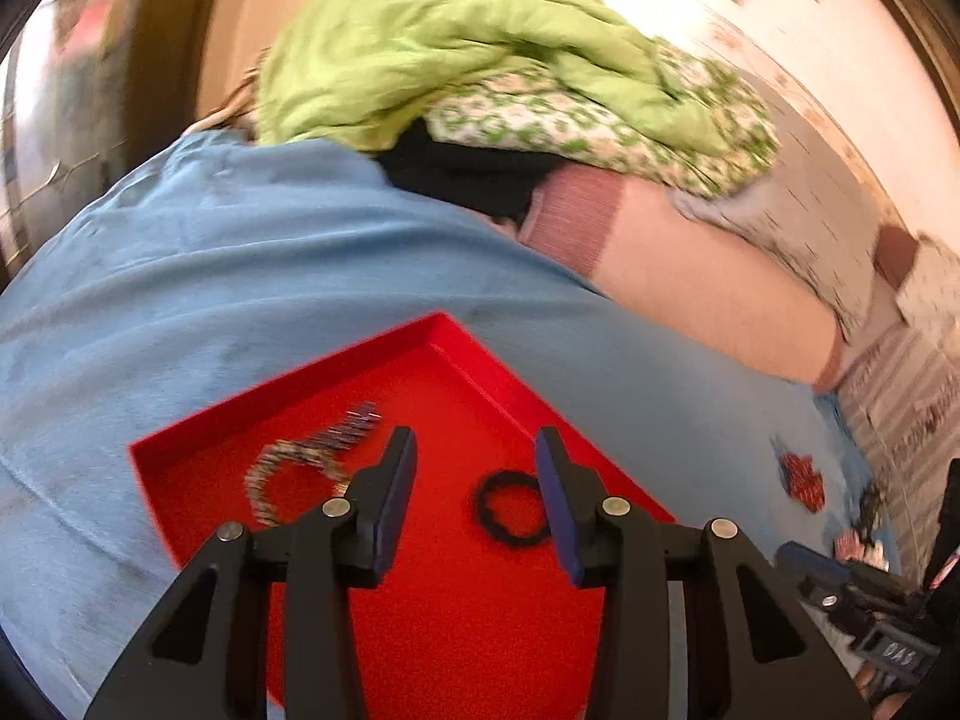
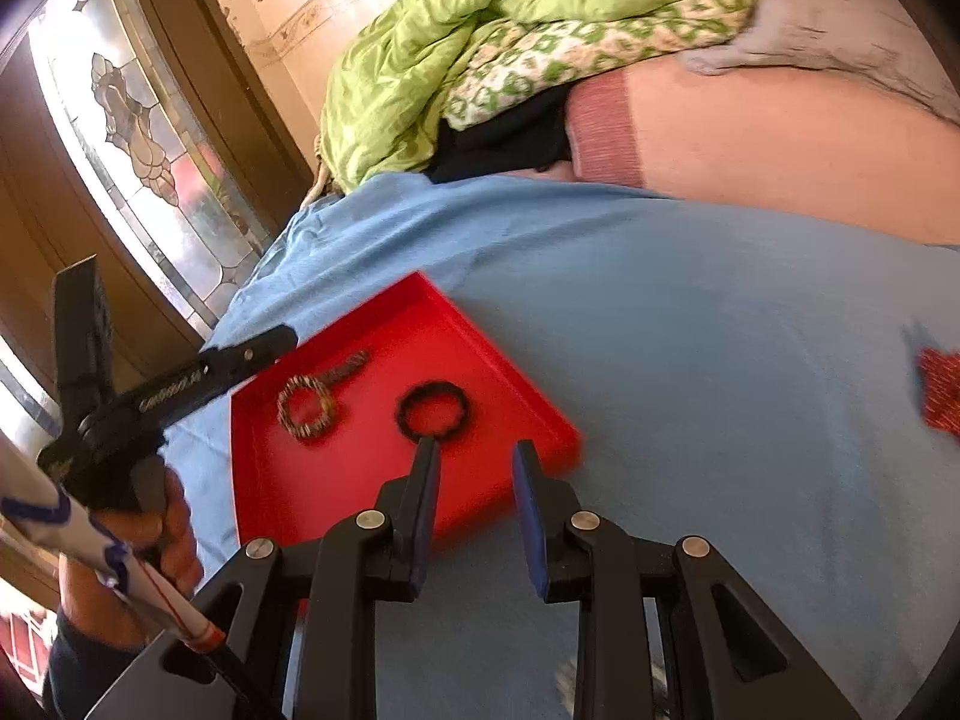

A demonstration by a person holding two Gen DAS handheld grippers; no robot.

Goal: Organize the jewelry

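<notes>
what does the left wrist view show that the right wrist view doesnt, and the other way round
Only the left wrist view shows dark and pink pieces lying near the red jewelry on the right.

Only the right wrist view shows the stained-glass window and the hand holding the left gripper.

Both show the red tray on the blue cloth, the black bracelet, the beaded bracelet, the red jewelry piece outside the tray, and the green quilt.

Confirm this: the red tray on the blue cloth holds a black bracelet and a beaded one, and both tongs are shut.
Wrong on the tongs. The left tongs and right tongs are open and empty, as each wrist view shows. The red tray, blue cloth, black bracelet and beaded one are as stated.
</notes>
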